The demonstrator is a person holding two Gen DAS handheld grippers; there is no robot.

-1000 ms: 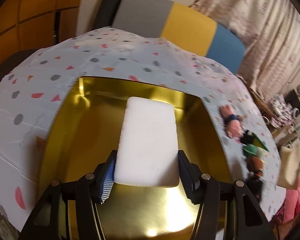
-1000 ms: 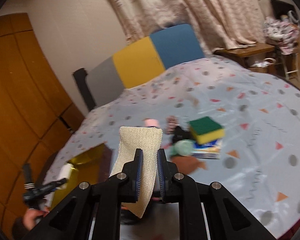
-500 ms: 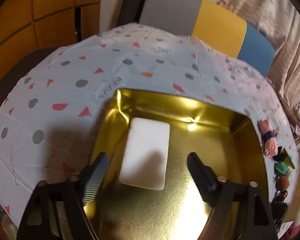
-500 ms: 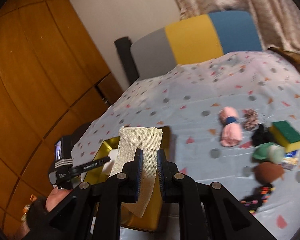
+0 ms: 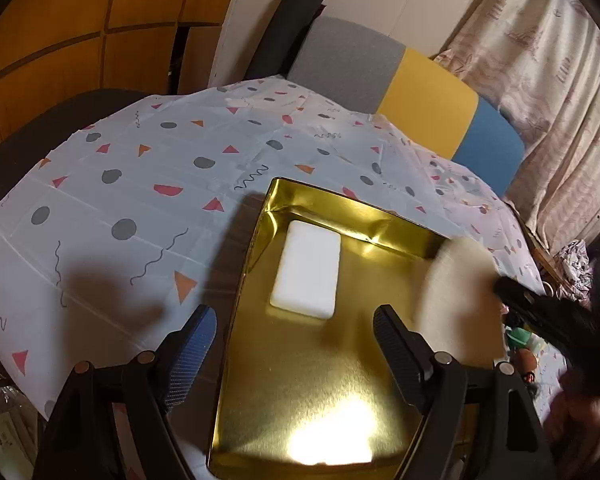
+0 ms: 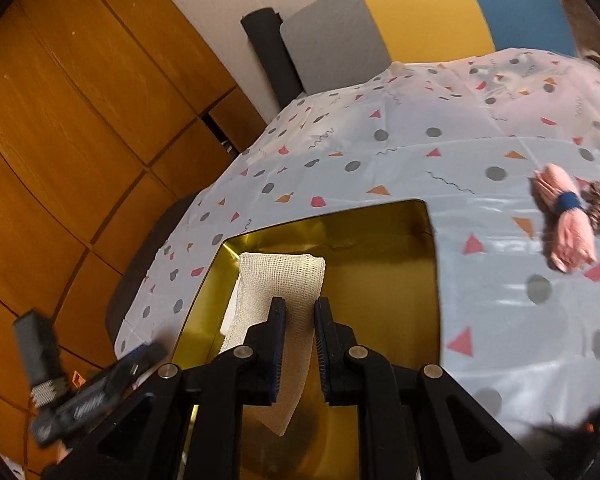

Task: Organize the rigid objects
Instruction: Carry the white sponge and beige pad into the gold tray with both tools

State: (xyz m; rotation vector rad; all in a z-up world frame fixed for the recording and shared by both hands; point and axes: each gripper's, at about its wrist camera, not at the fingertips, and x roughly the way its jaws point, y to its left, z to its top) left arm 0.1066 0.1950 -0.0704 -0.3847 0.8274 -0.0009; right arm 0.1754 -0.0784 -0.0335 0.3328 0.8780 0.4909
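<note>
A gold tray [image 5: 324,408] lies on the patterned tablecloth. A white rectangular block [image 5: 306,275] lies flat in its far left part. My left gripper [image 5: 288,356] is open and empty, raised above the tray's near left edge. My right gripper [image 6: 299,338] is shut on a cream mesh sponge [image 6: 284,280] and holds it over the tray [image 6: 380,264]. The sponge also shows blurred at the right of the left wrist view [image 5: 460,296], above the tray's right side.
A pink yarn bundle [image 6: 568,220] and a brown one [image 6: 598,204] lie on the cloth right of the tray. More small items [image 5: 524,344] sit at the right edge. A grey, yellow and blue chair back [image 5: 400,84] stands behind the table.
My left gripper let go of the white block, opened wide and drew back up and left. My right gripper swung left with the mesh sponge and now holds it over the tray.
</note>
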